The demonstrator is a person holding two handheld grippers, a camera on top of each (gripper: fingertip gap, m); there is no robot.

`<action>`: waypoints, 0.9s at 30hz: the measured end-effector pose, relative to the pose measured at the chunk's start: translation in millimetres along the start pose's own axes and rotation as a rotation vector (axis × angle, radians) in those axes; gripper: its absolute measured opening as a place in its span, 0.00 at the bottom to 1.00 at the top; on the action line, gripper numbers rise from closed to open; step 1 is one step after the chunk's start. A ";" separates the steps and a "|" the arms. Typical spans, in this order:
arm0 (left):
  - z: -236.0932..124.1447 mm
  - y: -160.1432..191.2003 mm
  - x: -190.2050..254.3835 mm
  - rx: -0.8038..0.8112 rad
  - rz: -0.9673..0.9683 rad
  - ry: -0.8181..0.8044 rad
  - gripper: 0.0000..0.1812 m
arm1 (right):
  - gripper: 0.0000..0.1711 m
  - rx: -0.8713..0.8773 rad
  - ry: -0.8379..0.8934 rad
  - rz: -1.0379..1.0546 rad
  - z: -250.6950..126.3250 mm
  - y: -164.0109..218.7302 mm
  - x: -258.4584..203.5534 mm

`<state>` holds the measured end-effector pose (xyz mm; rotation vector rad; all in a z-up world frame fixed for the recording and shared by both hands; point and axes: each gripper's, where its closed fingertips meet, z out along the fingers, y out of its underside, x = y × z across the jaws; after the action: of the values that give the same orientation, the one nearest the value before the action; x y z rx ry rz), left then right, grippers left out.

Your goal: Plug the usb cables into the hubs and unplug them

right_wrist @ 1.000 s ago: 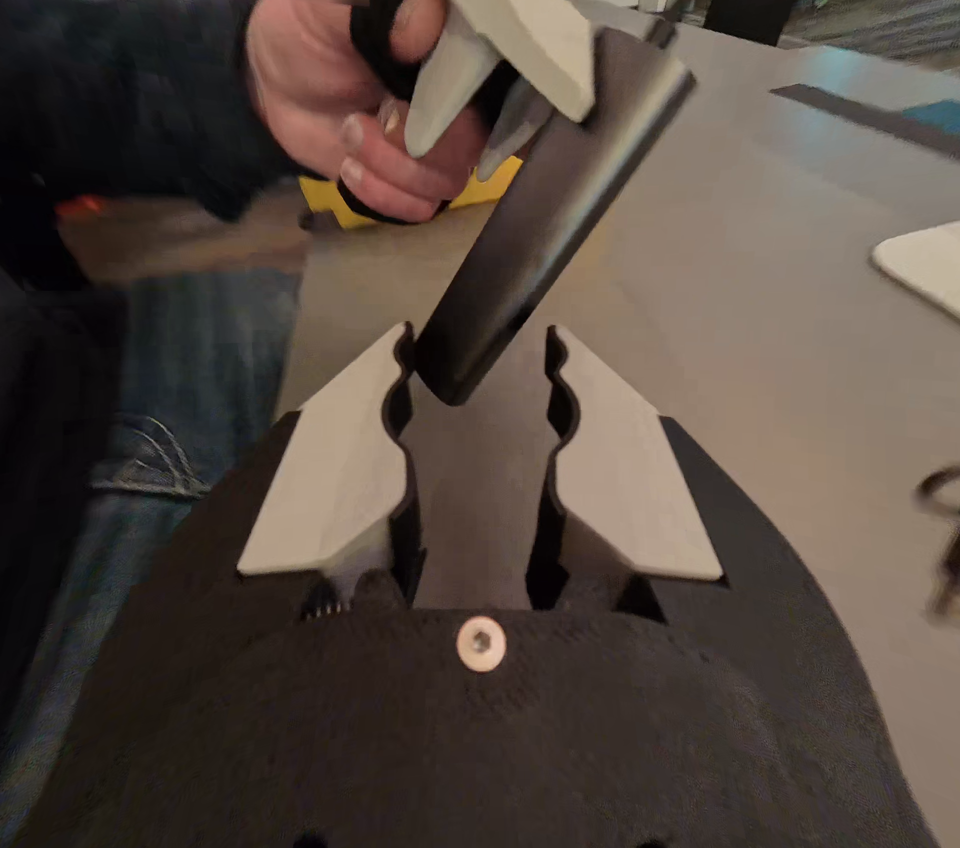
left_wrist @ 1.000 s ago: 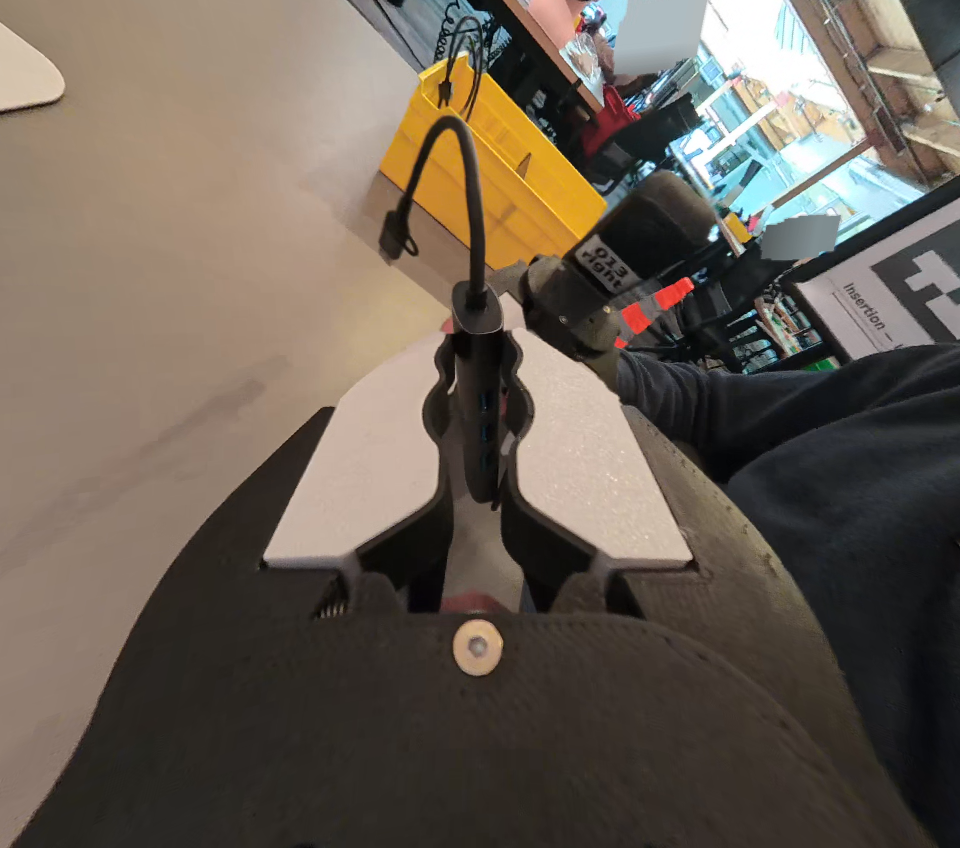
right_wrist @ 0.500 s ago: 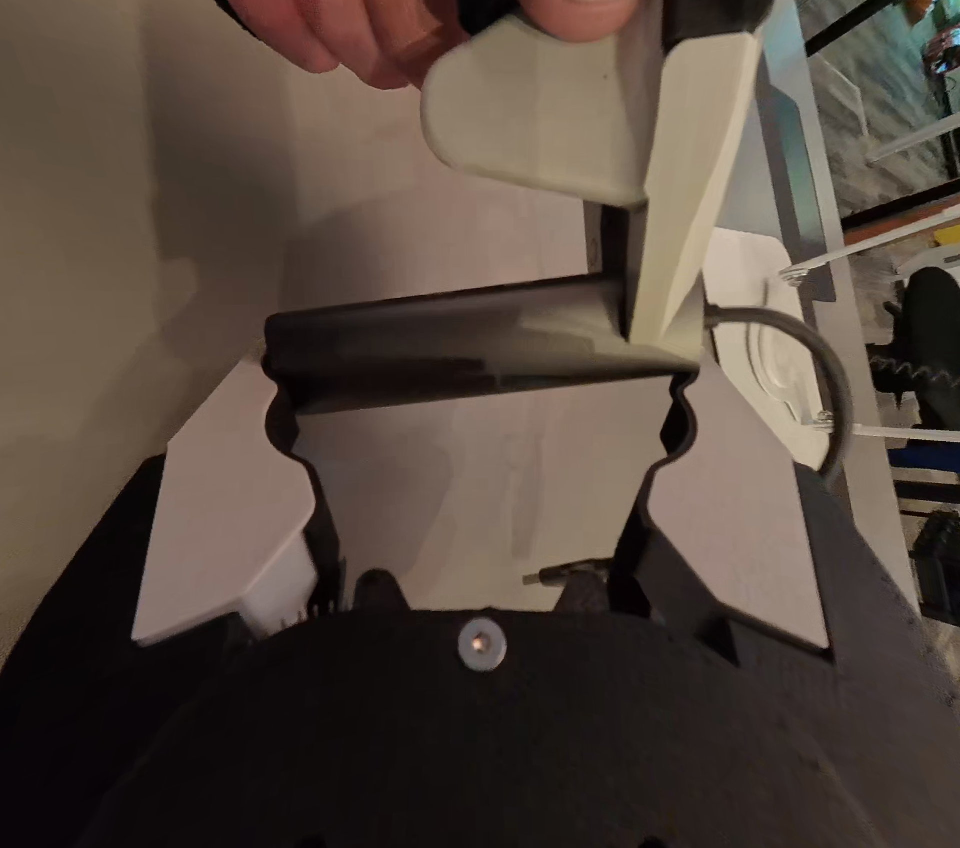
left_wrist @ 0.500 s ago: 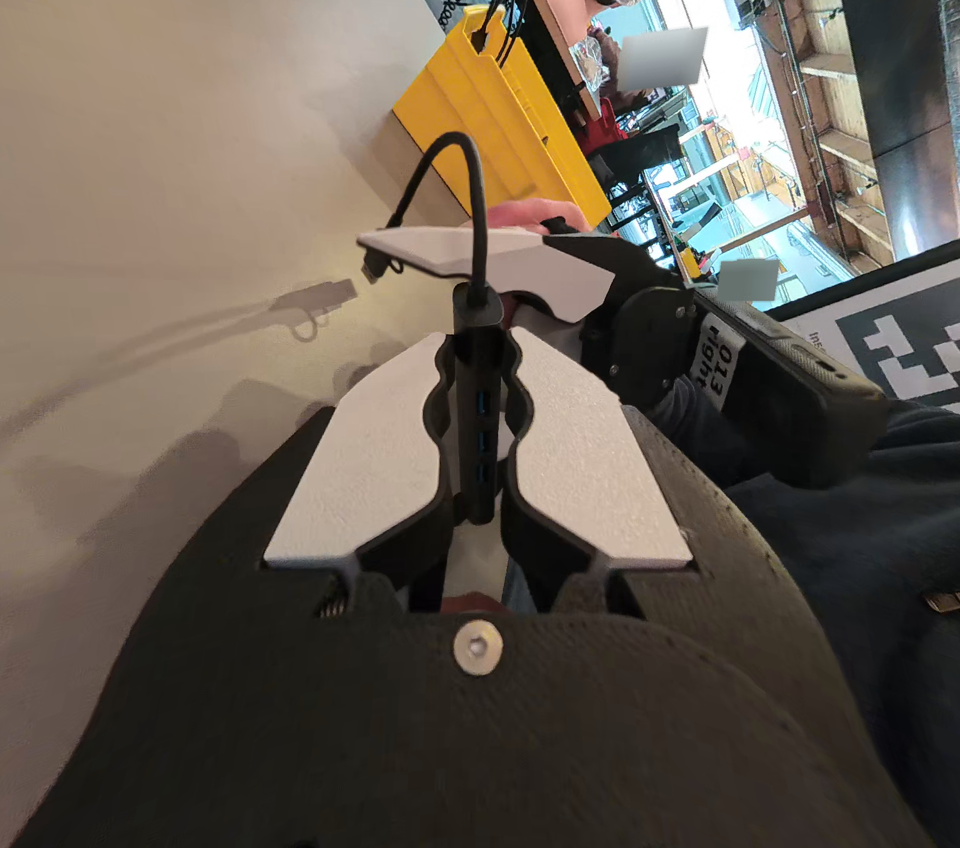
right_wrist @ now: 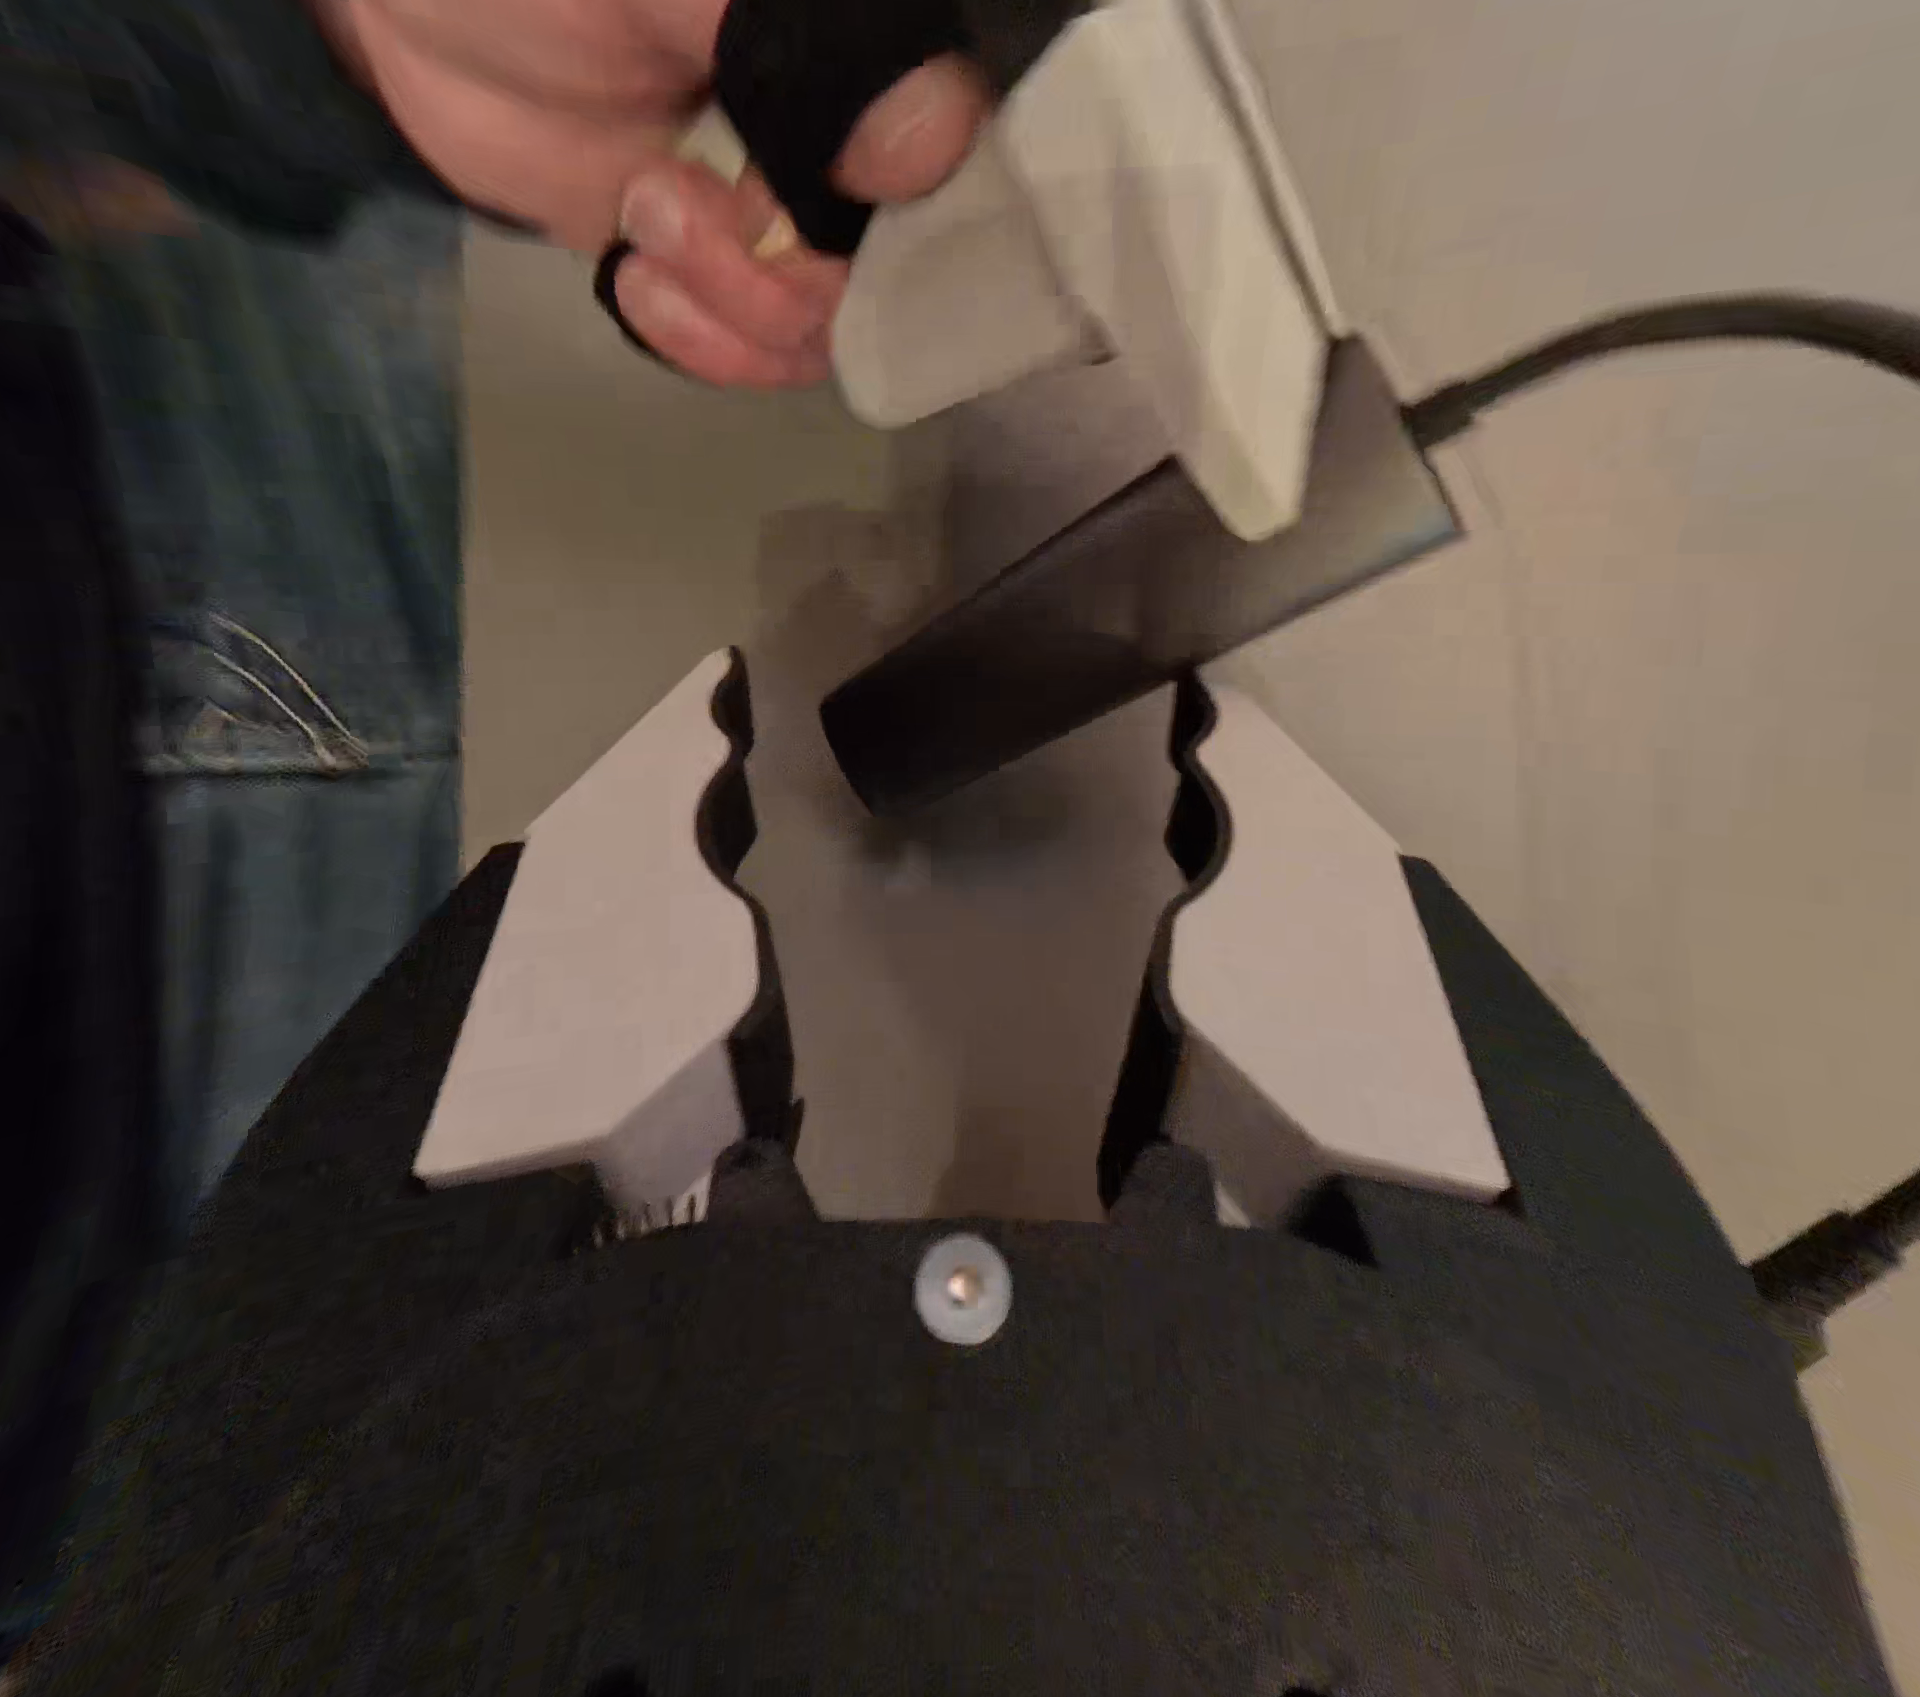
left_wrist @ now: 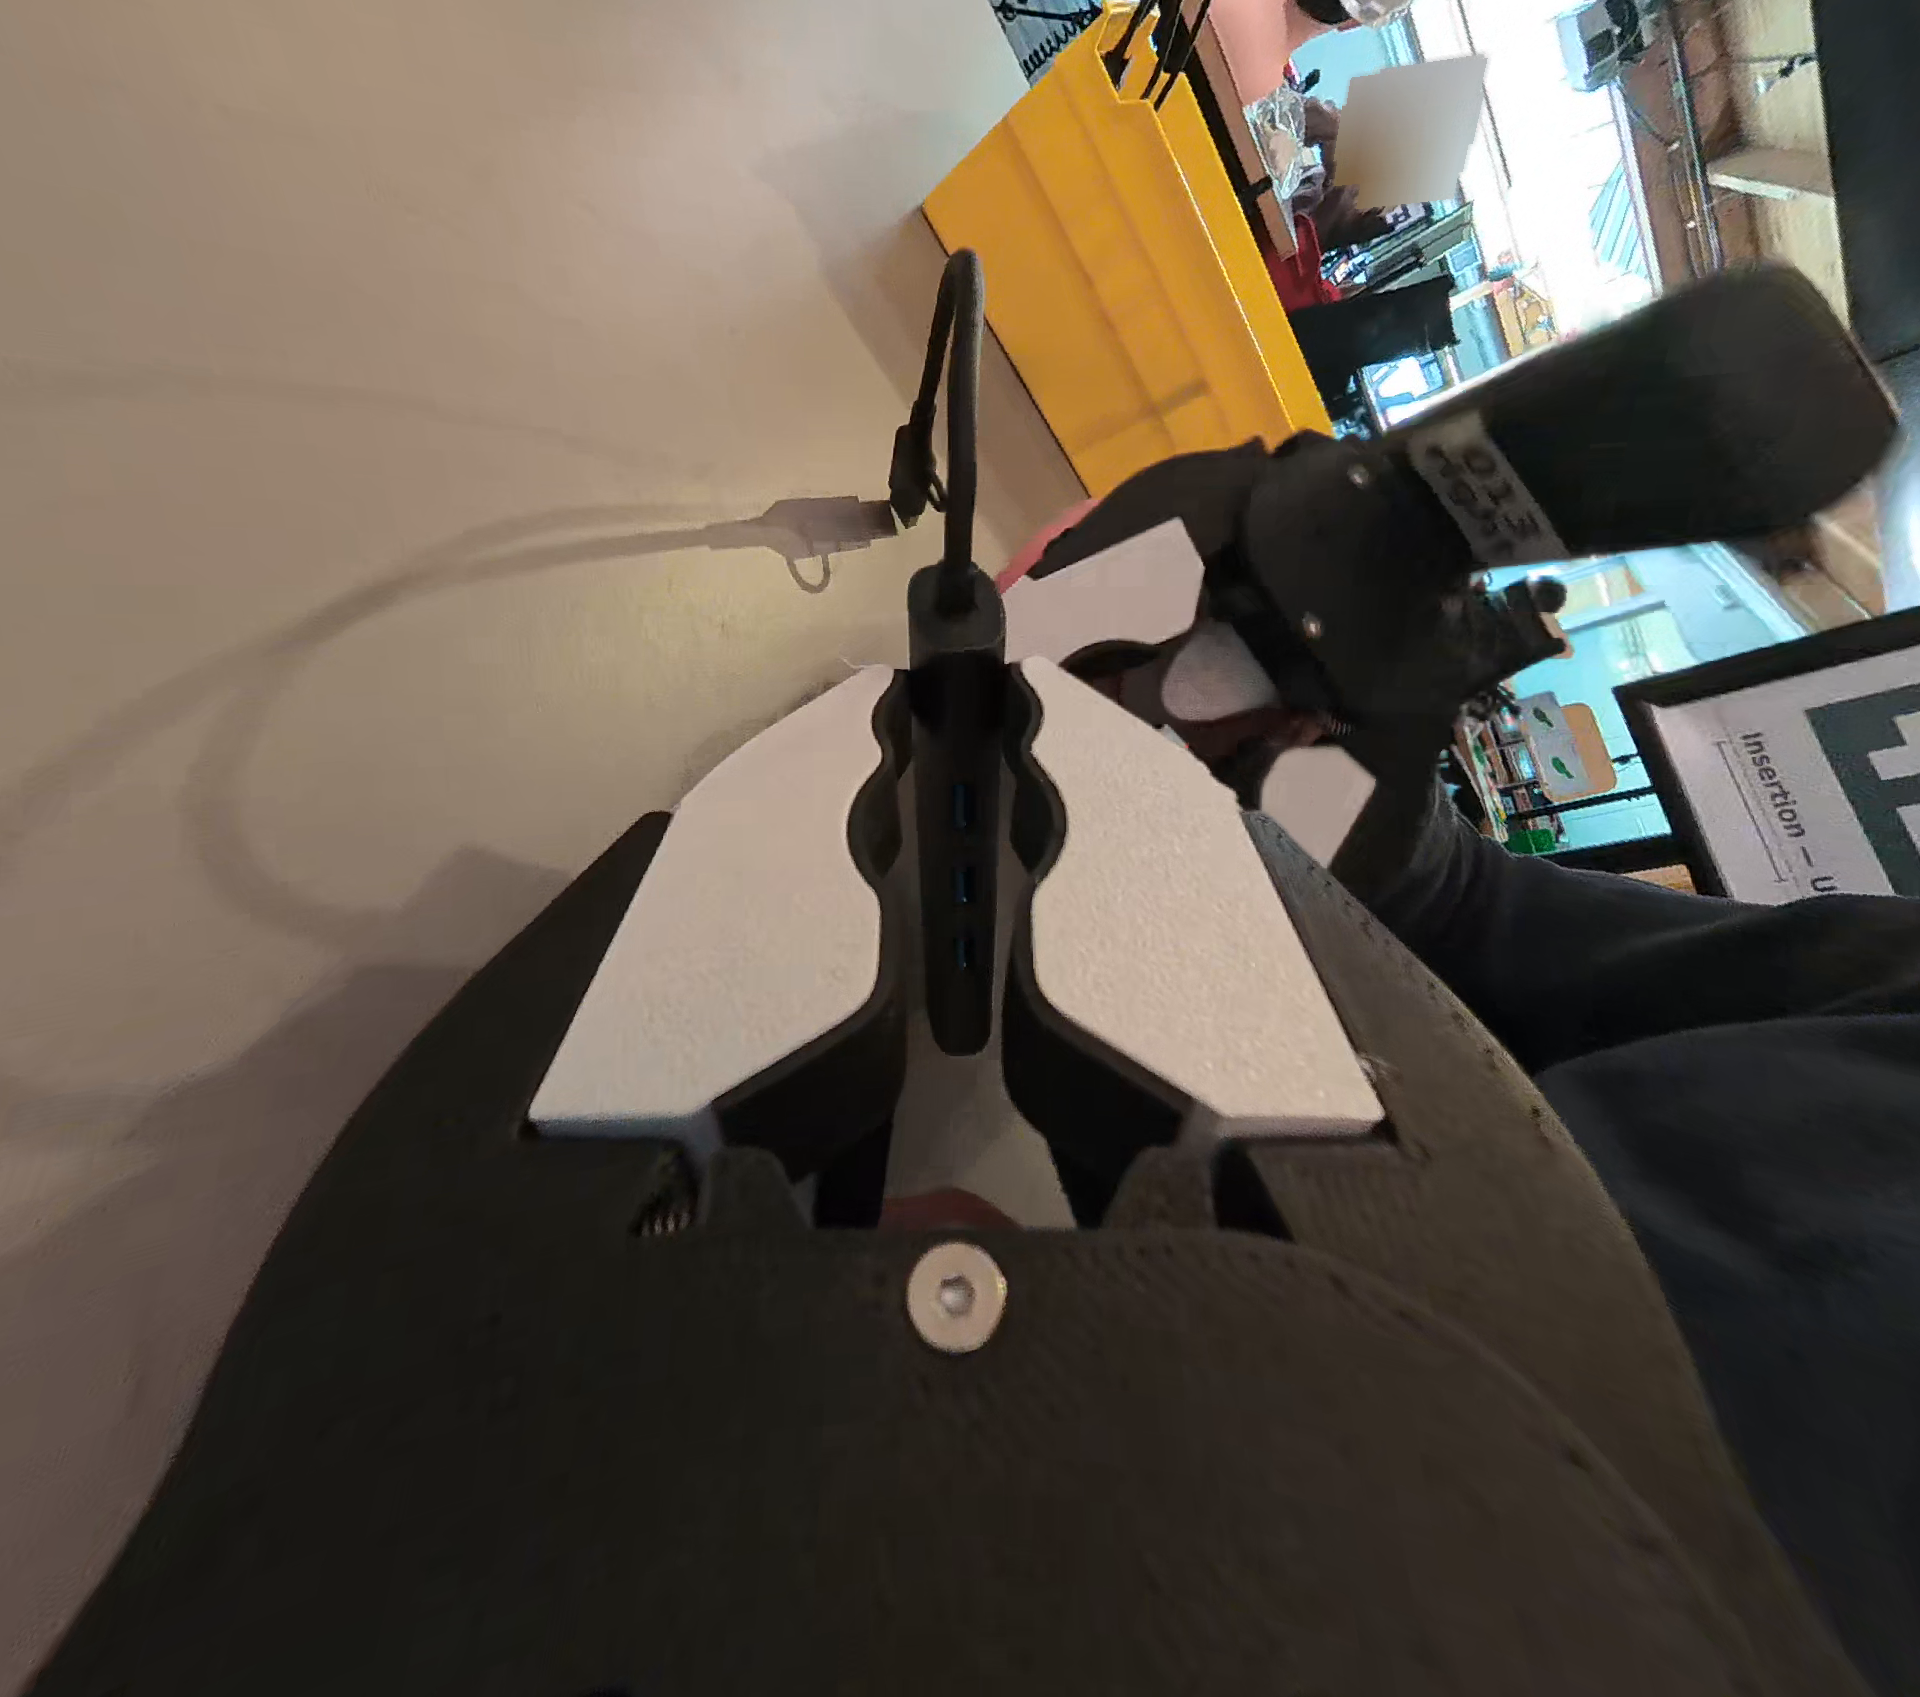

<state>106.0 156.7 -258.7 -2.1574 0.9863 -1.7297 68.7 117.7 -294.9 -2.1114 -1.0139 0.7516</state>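
Observation:
My left gripper [left_wrist: 958,686] is shut on a slim black USB hub [left_wrist: 961,878] with blue ports along its edge. The hub's short black cable [left_wrist: 961,359] loops up and its plug [left_wrist: 909,478] hangs free above the table. In the right wrist view the same hub [right_wrist: 1091,650] is held by the left gripper's white fingers [right_wrist: 1143,276], tilted. Its free end lies between the tips of my right gripper [right_wrist: 961,712], which is open and empty, and I see no contact. The right gripper's black housing [left_wrist: 1361,535] sits just right of the hub.
A yellow bin [left_wrist: 1122,276] with cables in it stands at the beige table's [left_wrist: 416,297] far edge. A framed sign [left_wrist: 1818,774] is at the right. A black cable [right_wrist: 1849,1252] lies on the table at the lower right. A hand [right_wrist: 571,37] holds the left gripper.
The hub lay crosswise over my right fingertips half a second ago; now it is angled with its end between them. The right gripper has narrowed a little but is still open. The left stays shut on the hub.

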 end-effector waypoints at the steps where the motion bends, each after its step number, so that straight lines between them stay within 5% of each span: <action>1: 1.5 0.3 -0.7 -0.001 -0.001 -0.001 0.09 | 0.39 0.033 -0.022 0.067 -2.9 -1.3 3.4; 4: 8.0 3.7 -4.4 -0.011 0.009 -0.017 0.09 | 0.21 0.059 -0.077 0.212 -4.6 4.7 13.0; 8: 7.1 -3.4 3.7 0.033 0.042 0.033 0.10 | 0.11 0.150 -0.121 0.295 -8.7 -3.1 17.2; 15: -37.8 -23.3 43.1 0.084 0.284 -0.120 0.27 | 0.08 0.226 -0.201 0.351 -19.0 -8.3 16.5; 19: -128.3 -27.2 75.9 0.051 0.596 -0.401 0.27 | 0.08 0.173 -0.233 0.395 -21.9 3.0 16.2; 23: -268.9 -6.5 33.1 -0.199 0.768 -0.909 0.32 | 0.09 0.127 -0.236 0.435 -22.5 9.8 20.5; 27: -372.7 50.4 -20.2 -0.501 0.742 -1.065 0.32 | 0.11 0.079 -0.199 0.436 -19.4 14.4 26.5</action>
<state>-259.3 221.0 -193.1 -2.0389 1.5900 0.0562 103.2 126.6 -299.5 -2.2470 -0.6085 1.2119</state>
